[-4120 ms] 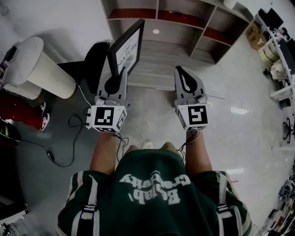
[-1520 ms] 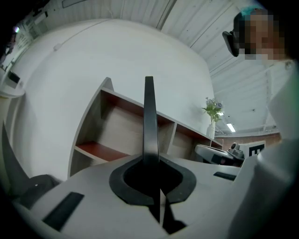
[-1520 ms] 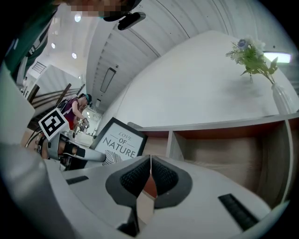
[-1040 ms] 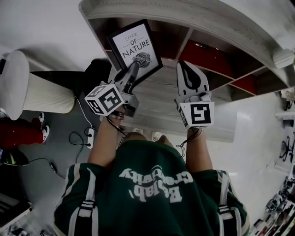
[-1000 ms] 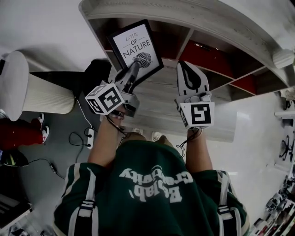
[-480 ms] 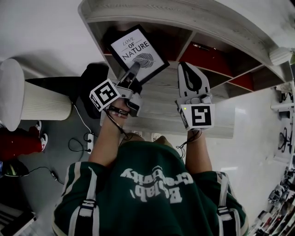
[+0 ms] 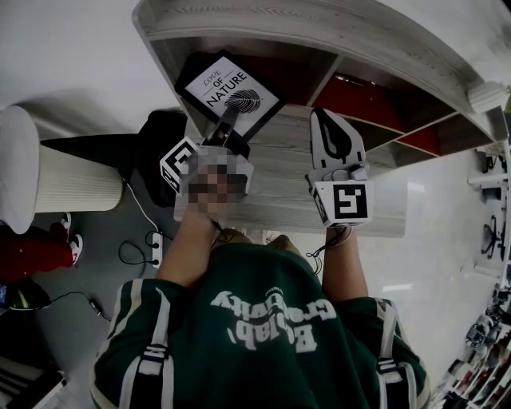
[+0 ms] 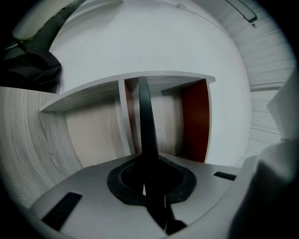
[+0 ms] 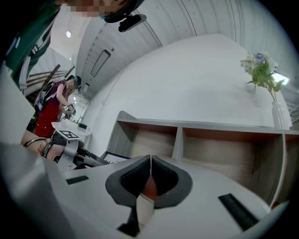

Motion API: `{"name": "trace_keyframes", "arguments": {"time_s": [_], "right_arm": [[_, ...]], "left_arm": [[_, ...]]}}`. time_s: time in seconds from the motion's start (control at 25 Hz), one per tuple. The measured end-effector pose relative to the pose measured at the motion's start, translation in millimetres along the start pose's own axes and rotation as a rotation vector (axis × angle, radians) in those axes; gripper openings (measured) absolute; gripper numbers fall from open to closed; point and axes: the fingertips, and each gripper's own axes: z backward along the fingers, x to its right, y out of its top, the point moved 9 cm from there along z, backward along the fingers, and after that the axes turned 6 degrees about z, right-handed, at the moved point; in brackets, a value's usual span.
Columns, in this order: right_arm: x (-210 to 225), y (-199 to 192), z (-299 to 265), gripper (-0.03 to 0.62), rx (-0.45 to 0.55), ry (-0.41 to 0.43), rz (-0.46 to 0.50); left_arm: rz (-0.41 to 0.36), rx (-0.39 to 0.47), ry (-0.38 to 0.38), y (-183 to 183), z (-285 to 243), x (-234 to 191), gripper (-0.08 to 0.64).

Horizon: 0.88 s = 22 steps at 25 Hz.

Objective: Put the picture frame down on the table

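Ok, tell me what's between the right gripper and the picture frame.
Nothing. In the head view, only bare light-wood table lies between the right gripper and the picture frame, which the left gripper holds by its lower edge.

Ribbed white bin (image 7: pixel 72 180), flowers (image 9: pixel 259 71).

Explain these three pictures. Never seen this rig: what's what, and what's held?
There is no robot here. A person wears a head camera and holds a two-jaw gripper in each hand. The head view looks down on both grippers. The other two views ride on the grippers and look along their jaws. The left gripper is shut on a black picture frame. The right gripper is shut and empty. Below them is a grey wooden table with a shelf unit at its back.
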Motion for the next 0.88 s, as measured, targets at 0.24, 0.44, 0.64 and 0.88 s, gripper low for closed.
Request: {"name": "trace_keyframes", "arguments": {"time_s": [0.24, 0.44, 0.64, 0.88], "right_arm": [[1, 0, -2, 0.035, -0.01, 0.001, 0.002], [6, -2, -6, 0.035, 0.008, -0.004, 0.007], [10, -4, -8, 0.035, -0.018, 0.006, 0.007], [12, -8, -8, 0.035, -0.015, -0.002, -0.003]], "left_arm": [[0.009, 0.02, 0.052, 3, -2, -3, 0.029], [-0.017, 0.059, 0.106, 1, -4, -1, 0.047], [-0.041, 0.057, 0.13, -4, -11, 1, 0.156], [-0.031, 0.048, 0.119, -7, -21, 4, 0.203]]}}
